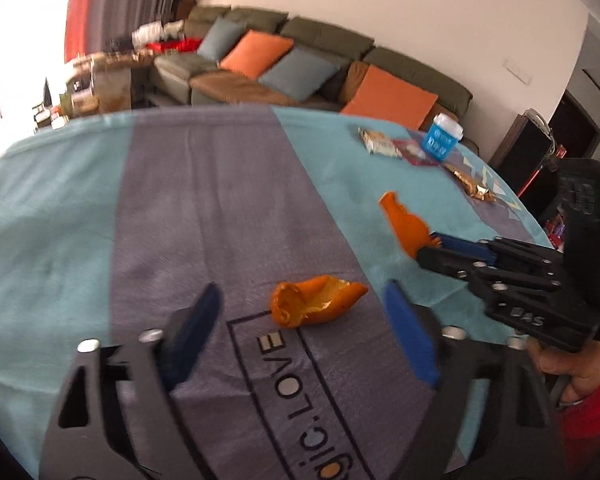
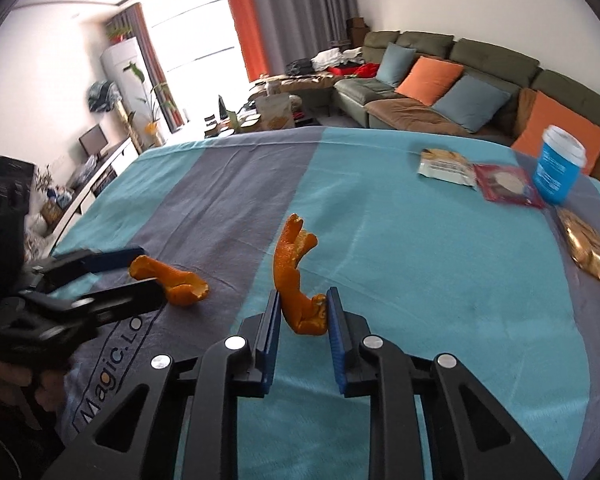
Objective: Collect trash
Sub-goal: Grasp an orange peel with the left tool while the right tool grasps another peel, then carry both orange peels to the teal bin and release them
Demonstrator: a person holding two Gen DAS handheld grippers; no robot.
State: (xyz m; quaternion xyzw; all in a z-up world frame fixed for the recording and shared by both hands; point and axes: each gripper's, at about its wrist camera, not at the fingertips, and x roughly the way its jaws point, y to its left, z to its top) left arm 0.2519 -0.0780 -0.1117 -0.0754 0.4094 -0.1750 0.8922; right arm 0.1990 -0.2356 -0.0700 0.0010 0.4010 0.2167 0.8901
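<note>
Holding a curled orange peel strip (image 2: 298,276), the right gripper (image 2: 303,312) pinches only its end; it may slip. The left gripper (image 1: 300,316) is wide open around a second orange peel (image 1: 316,300) mid-tablecloth (image 1: 100,208).

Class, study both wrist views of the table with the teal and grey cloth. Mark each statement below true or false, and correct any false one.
1. The right gripper grips a curled strip of orange peel. True.
2. The left gripper is clamped shut on the second, flatter piece of orange peel. False: its jaws stand open on either side of that peel, which lies on the cloth.
3. The blue paper cup with a white lid lies on its side. False: it stands upright.
4. A crumpled gold foil wrapper lies on the teal and grey cloth. True.
</note>
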